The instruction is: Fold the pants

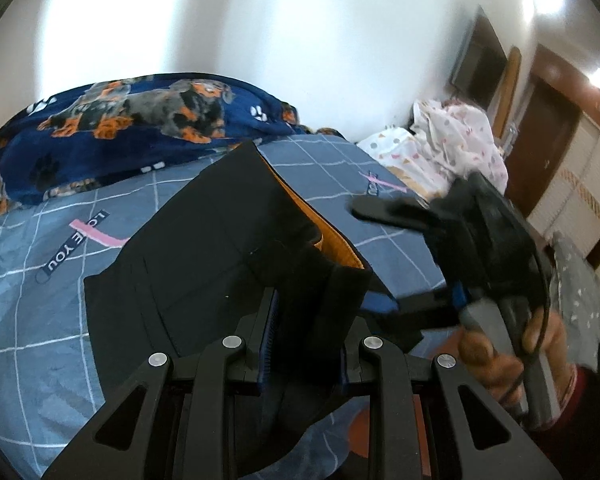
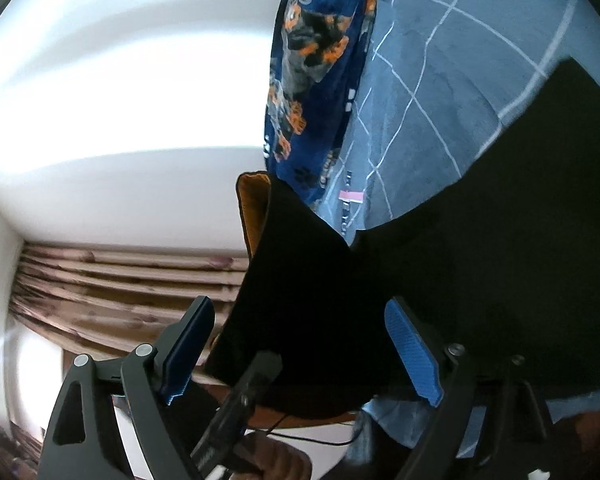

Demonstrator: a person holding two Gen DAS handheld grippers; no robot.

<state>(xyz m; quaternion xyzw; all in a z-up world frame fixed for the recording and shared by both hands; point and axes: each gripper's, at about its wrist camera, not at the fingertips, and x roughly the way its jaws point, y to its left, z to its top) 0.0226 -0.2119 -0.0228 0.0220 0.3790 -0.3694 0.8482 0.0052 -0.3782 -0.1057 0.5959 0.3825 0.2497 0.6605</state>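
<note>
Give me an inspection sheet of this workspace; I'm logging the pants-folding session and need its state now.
Surface: bed with a grey-blue grid sheet.
Job's things: black pants with orange lining, partly lifted off the sheet.
Clutter: navy dog-print blanket at the far side; white patterned bedding by the wall.
Grippers: left gripper shut on the pants; right gripper open, pants fabric between its blue pads, not clamped.
Cables: thin black cable looping by the right gripper's handle.
Surroundings: white wall, brown curtain, dark wooden door.
</note>
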